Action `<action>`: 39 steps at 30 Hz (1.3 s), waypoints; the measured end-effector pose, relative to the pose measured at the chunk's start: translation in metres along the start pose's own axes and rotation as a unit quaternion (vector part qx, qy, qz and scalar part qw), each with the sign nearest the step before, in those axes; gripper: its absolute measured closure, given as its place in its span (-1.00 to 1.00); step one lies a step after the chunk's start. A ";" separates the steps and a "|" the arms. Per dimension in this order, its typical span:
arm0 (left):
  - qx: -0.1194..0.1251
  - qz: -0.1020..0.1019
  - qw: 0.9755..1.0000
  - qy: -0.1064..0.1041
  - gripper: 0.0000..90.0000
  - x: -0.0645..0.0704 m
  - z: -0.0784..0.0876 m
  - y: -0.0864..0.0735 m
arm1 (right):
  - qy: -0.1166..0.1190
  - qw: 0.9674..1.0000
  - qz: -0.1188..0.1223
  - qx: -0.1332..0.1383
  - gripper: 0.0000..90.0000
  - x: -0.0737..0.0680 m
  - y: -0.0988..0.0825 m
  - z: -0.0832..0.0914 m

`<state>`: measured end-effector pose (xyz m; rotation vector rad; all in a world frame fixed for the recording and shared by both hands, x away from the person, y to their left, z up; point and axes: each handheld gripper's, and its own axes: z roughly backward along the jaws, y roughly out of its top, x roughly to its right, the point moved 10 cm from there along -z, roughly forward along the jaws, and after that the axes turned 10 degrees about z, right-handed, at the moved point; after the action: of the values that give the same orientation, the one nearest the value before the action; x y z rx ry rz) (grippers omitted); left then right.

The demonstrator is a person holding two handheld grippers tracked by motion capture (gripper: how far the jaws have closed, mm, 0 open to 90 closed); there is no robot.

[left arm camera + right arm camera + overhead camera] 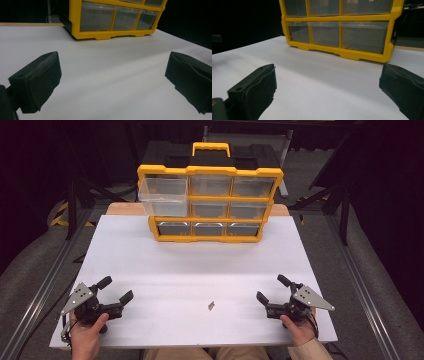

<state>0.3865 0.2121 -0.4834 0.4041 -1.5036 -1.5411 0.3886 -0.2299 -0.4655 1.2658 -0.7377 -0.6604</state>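
My white surface (200,270) carried the yellow drawer cabinet (210,200) at its far edge, top-left drawer (162,195) pulled out. Both my left tongs (115,290) and right tongs (272,288) rested spread, empty. Nothing begun, I judged; the small metal piece (211,305) between them wanted pinching next.

Black tongs (115,289), grey three-cornered plates (78,297), beige sleeve (309,351).

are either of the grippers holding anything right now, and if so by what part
Nothing is held. The left gripper and the right gripper both rest on the white table with jaws open and only bare table between them.
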 end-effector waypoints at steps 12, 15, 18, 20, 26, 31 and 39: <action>-0.012 0.005 1.000 -0.017 -0.98 0.013 -0.014 0.002 | 0.004 1.000 0.002 0.000 -0.97 -0.002 0.000 0.000; -0.021 -0.001 1.000 -0.022 -0.98 0.018 -0.018 0.001 | 0.005 1.000 0.005 0.002 -0.97 -0.002 0.001 0.000; -0.028 -0.006 0.999 -0.025 -0.99 0.024 -0.023 0.001 | 0.006 1.000 0.006 0.004 -0.97 -0.002 0.002 0.000; -0.035 -0.006 0.999 -0.032 -0.99 0.029 -0.027 0.000 | 0.008 1.000 0.005 0.001 -0.97 -0.003 0.001 0.000; -0.041 -0.007 0.998 -0.044 -0.99 0.038 -0.039 -0.001 | 0.010 1.000 0.005 0.001 -0.97 -0.004 0.001 0.000; -0.052 -0.006 0.997 -0.052 -0.98 0.049 -0.050 -0.002 | 0.012 1.000 0.005 0.001 -0.97 -0.004 0.001 0.000; -0.078 0.002 0.995 -0.066 -0.98 0.065 -0.065 -0.005 | 0.013 1.000 0.007 0.001 -0.96 -0.005 0.001 -0.001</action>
<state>0.3997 0.1215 -0.4785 0.2124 -1.4701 -1.6968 0.3863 -0.2256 -0.4650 1.2675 -0.7240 -0.6313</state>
